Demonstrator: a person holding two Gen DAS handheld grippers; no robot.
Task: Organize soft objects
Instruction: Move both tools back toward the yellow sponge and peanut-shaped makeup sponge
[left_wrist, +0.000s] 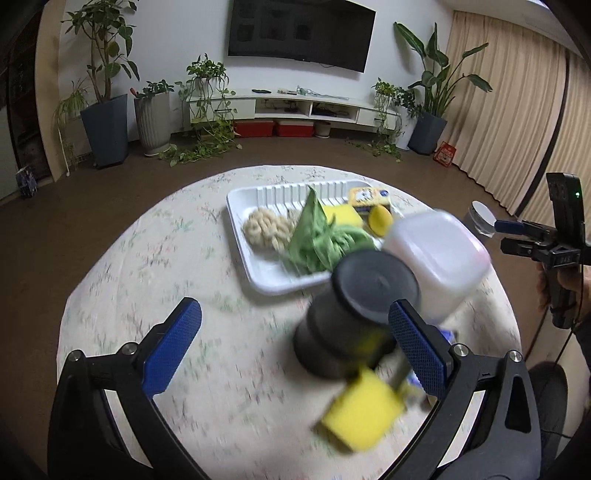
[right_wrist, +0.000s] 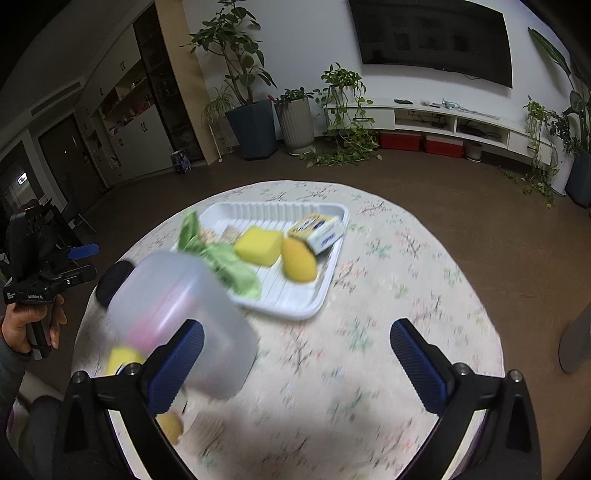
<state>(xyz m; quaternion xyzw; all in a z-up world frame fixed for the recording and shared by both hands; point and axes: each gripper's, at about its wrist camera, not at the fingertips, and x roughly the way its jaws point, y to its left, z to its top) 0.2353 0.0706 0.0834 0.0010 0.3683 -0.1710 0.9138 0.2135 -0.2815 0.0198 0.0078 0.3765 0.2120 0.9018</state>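
A white tray (left_wrist: 258, 275) on the round table holds a beige knitted piece (left_wrist: 267, 229), a green cloth (left_wrist: 321, 236), a yellow sponge (left_wrist: 341, 216), a yellow soft fruit (left_wrist: 380, 219) and a yellow box (left_wrist: 369, 195). A second yellow sponge (left_wrist: 364, 410) lies on the tablecloth by my left gripper (left_wrist: 295, 308), which is open and empty. In the right wrist view the tray (right_wrist: 295, 312), green cloth (right_wrist: 231, 273), sponge (right_wrist: 258, 245) and fruit (right_wrist: 299, 264) lie ahead of my right gripper (right_wrist: 297, 328), also open with nothing in it.
A black jar (left_wrist: 354, 306) and a translucent plastic container (left_wrist: 437, 258) stand between the tray and the loose sponge, close to the left gripper's right finger. The container (right_wrist: 177, 321) crowds the right gripper's left finger. Potted plants and a TV unit line the far wall.
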